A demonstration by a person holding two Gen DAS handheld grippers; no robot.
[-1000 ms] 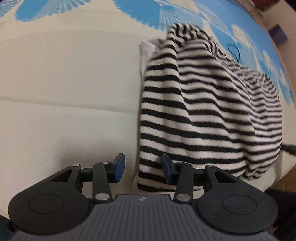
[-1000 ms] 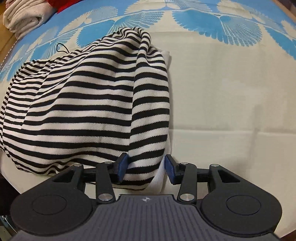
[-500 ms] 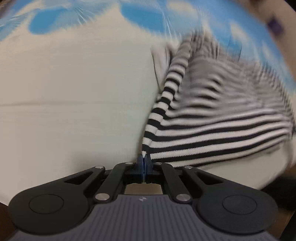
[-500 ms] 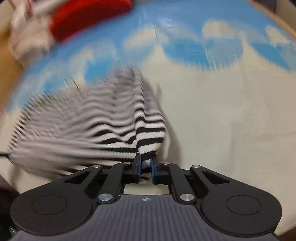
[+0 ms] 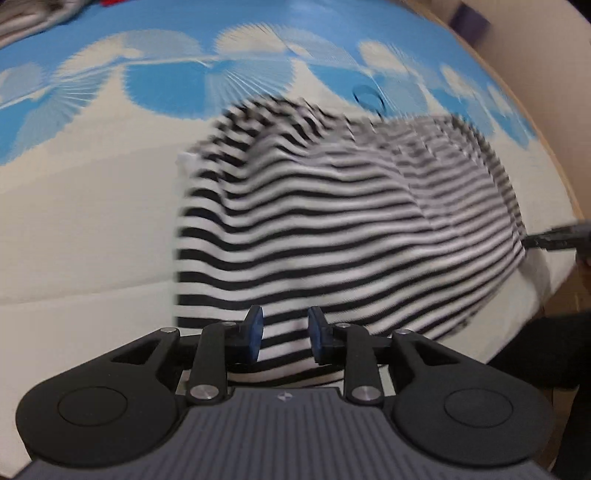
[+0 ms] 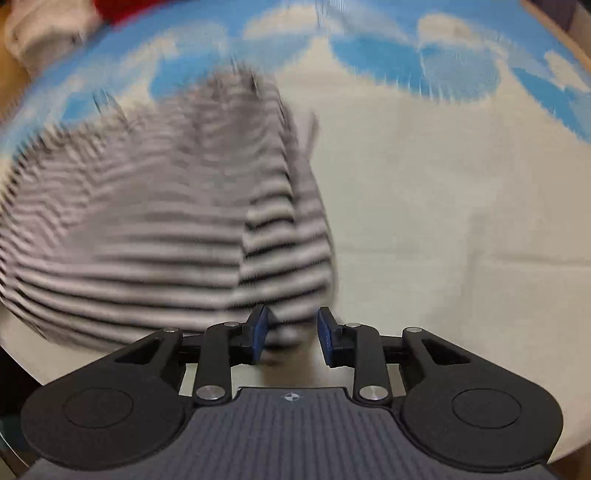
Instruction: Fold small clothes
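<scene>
A black-and-white striped garment (image 5: 351,229) lies bunched on a cream and blue patterned cloth; it also shows in the right wrist view (image 6: 166,236), blurred by motion. My left gripper (image 5: 283,334) is open, its blue pads apart over the garment's near left hem. My right gripper (image 6: 290,334) is open at the garment's near right corner, with the hem between and just beyond its pads. The other gripper's dark tip (image 5: 557,236) shows at the garment's right edge in the left wrist view.
The cloth (image 6: 443,221) covers the surface with bare cream area beside the garment. A red item (image 6: 122,9) and pale folded clothes (image 6: 33,33) lie at the far left. A wooden edge (image 5: 546,122) runs along the right.
Half a second ago both grippers were shut on the garment's near corners; now both have opened and let go. The garment has dropped back onto the cloth, and both views are blurred.
</scene>
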